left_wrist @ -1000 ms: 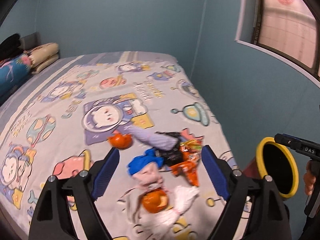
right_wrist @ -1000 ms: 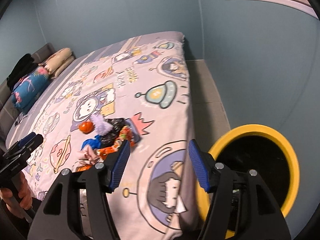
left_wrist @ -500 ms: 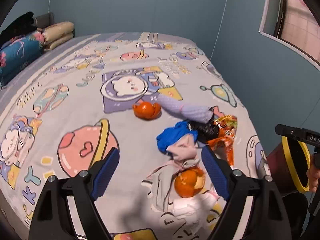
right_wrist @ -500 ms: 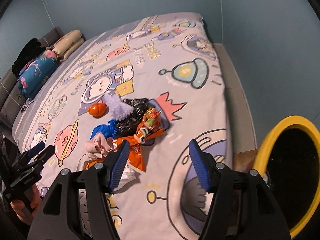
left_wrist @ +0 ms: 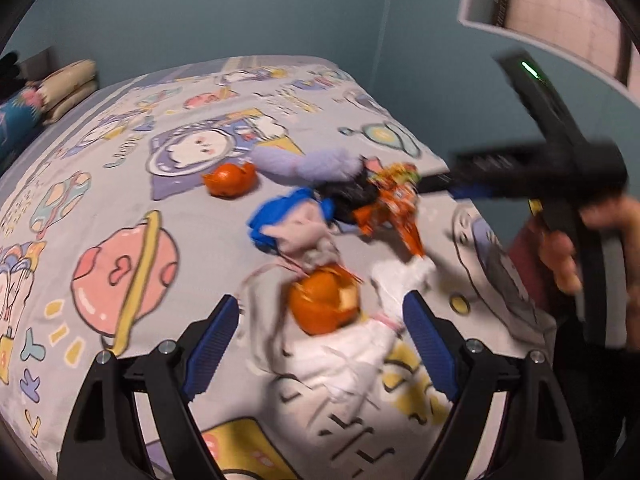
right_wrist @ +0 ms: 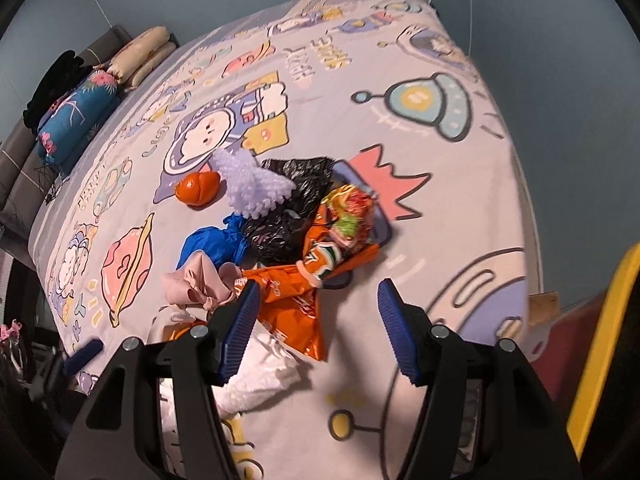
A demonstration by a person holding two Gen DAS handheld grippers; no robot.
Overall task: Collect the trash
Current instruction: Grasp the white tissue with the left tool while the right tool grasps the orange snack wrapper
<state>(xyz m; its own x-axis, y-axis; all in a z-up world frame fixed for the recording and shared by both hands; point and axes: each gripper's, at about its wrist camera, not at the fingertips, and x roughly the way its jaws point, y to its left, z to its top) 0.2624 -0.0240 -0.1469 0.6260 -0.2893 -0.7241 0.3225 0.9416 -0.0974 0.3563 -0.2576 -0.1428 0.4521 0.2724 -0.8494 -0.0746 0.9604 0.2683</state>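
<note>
A heap of trash lies on the cartoon-print bedsheet (left_wrist: pixel 120 200). It holds an orange peel (left_wrist: pixel 324 304), a second peel (left_wrist: pixel 230 180), white tissue (left_wrist: pixel 348 360), a blue wrapper (right_wrist: pixel 212 244), a black bag (right_wrist: pixel 296 184), lilac foam netting (right_wrist: pixel 252 184) and an orange snack wrapper (right_wrist: pixel 292 304). My left gripper (left_wrist: pixel 320 299) is open just above the near peel and the tissue, which lie between its fingers untouched. My right gripper (right_wrist: pixel 319 286) is open over the snack wrapper; in the left wrist view it shows blurred (left_wrist: pixel 460 190) beside the heap.
A yellow-rimmed bin (right_wrist: pixel 600 340) stands on the floor past the bed's right edge. Pillows (right_wrist: pixel 140 56) and a rolled blue quilt (right_wrist: pixel 76 112) lie at the head of the bed. Blue walls enclose the far side, with a window (left_wrist: pixel 560 12) at the upper right.
Both grippers have come down closer to the heap. The right one swung from over the bin to over the snack wrapper and now shows large in the left wrist view.
</note>
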